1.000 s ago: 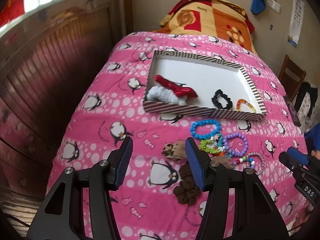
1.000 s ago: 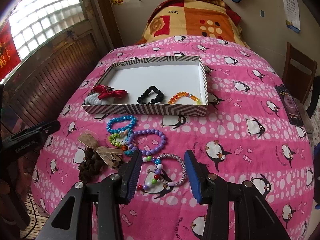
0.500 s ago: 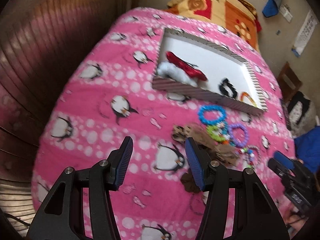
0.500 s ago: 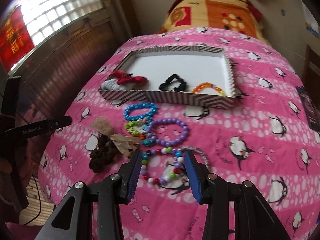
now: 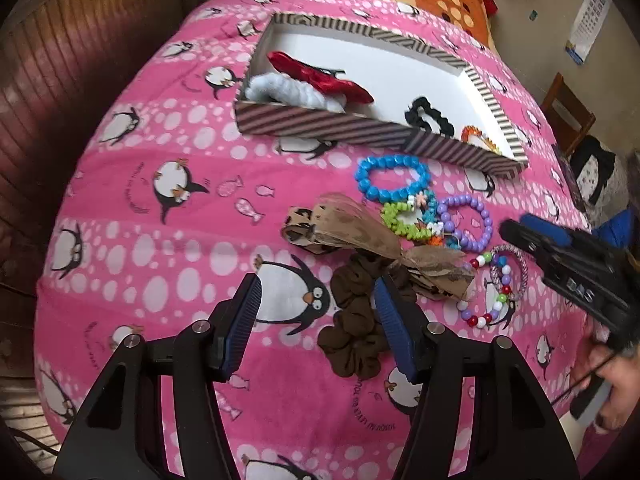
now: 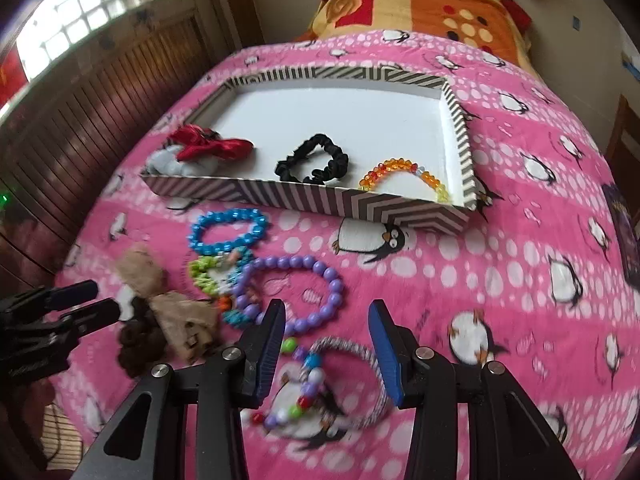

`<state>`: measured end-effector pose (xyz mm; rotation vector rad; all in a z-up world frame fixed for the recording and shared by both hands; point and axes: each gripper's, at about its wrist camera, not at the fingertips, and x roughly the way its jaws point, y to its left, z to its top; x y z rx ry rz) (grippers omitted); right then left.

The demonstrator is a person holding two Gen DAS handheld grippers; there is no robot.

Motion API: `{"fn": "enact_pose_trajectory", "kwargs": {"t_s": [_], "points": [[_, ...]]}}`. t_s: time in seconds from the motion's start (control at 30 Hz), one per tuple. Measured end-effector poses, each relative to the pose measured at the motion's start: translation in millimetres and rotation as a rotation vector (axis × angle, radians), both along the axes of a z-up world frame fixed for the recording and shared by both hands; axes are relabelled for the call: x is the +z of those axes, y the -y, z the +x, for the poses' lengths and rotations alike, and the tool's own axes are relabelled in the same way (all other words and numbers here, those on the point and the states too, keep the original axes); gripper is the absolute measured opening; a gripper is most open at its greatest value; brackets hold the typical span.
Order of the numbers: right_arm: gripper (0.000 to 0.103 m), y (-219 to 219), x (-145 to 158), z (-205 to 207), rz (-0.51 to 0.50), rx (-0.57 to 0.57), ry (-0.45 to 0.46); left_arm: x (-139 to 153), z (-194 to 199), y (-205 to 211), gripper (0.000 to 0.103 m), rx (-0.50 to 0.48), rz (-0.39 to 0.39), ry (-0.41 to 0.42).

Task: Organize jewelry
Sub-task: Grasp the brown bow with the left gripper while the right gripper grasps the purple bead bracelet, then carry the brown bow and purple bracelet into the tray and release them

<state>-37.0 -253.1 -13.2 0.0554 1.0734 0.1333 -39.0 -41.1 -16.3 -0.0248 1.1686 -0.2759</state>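
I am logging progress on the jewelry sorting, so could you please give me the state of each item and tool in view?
Striped box: open, partly filled.
Red bow, black scrunchie, orange bracelet: in the box.
Blue bracelet, purple bracelet: loose on the blanket.
Brown scrunchie: on the blanket, unheld.
Left tool: open, just widened, empty.
Right tool: open over the silver bracelet.

Striped tray (image 6: pixel 304 202) holding scrunchies and amber bracelet (image 6: pixel 404 176), bead bracelets (image 6: pixel 296 292) clustered on blanket beside it
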Motion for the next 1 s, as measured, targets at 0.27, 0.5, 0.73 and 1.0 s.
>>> {"fn": "enact_pose_trajectory", "kwargs": {"t_s": [0.27, 0.5, 0.73, 1.0], "points": [[0.040, -3, -24, 25, -0.044, 0.056, -0.047, -23, 12, 10, 0.059, 0.006, 0.011, -0.072], [0.009, -6, -29, 30, -0.065, 0.091, -0.019, -26, 15, 13, 0.019, 0.011, -0.012, -0.063], [0.009, -4, 7, 18, -0.042, 0.092, 0.060, 5, 14, 13, 0.013, -0.015, -0.067, -0.013], [0.009, 2, 60, 15, -0.043, 0.073, 0.162, 52, 28, 8, 0.013, -0.022, -0.093, 0.085]]}}
